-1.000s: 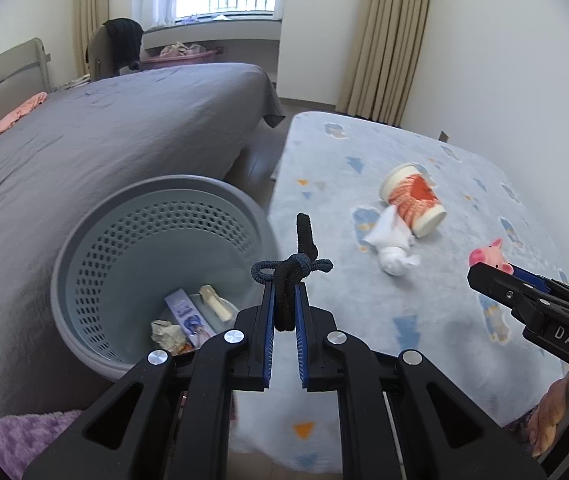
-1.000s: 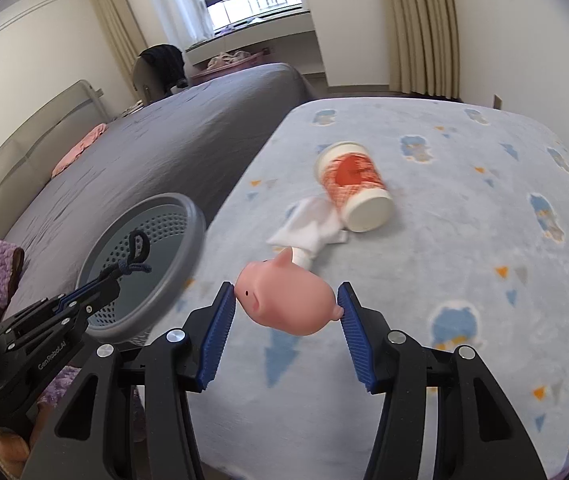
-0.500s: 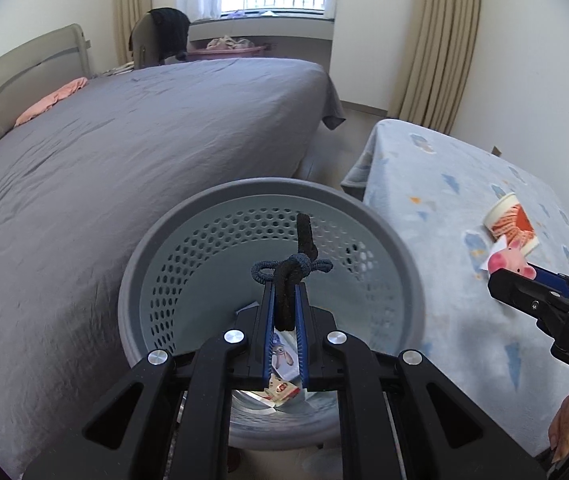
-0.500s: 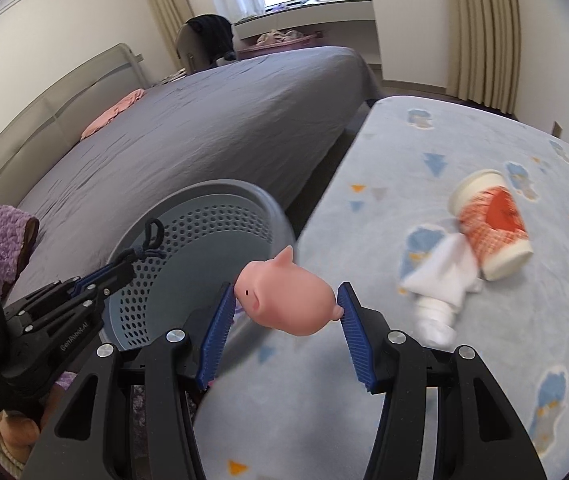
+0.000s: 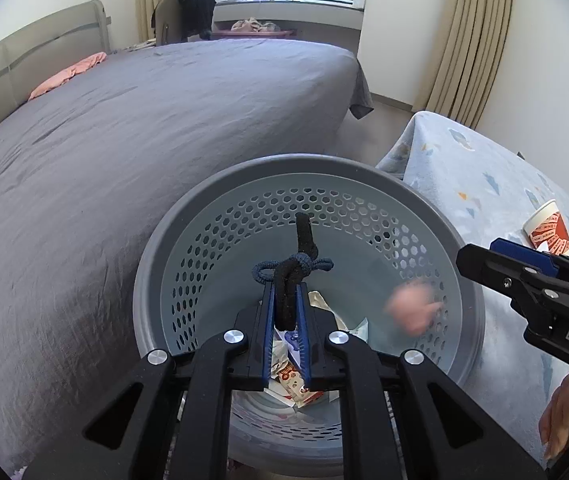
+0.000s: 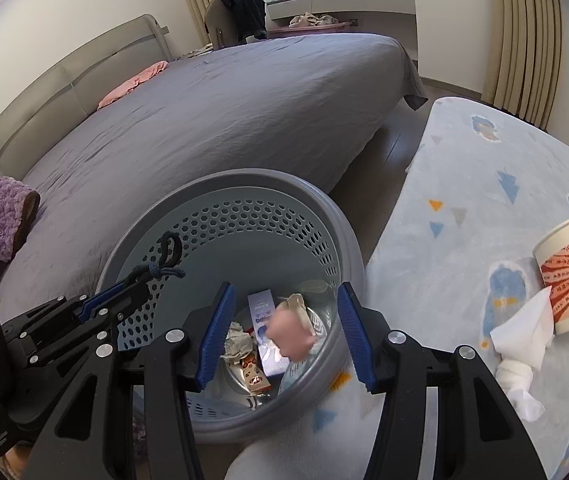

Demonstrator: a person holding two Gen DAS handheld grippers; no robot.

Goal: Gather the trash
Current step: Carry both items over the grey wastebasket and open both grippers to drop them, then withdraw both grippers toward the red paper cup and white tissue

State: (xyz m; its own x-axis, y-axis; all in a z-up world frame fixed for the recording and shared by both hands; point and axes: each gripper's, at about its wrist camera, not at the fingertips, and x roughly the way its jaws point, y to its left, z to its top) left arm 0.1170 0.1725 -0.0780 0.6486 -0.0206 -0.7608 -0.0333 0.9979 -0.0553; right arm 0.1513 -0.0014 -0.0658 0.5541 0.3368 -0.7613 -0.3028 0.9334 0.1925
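Our right gripper (image 6: pixel 286 334) gapes above the basket (image 6: pixel 324 216), pig toy (image 6: pixel 289 337) dropping; left gripper (image 5: pixel 284 320) pinches hair ties (image 5: pixel 290 270), to release next.

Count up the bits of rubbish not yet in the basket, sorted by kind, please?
Paper cups: 1, paper cup lying on the table
Crumpled tissues: 1, tissue touching the cup
Hair ties: 1, dark hair tie clamped in the left gripper above the basket
Total: 3
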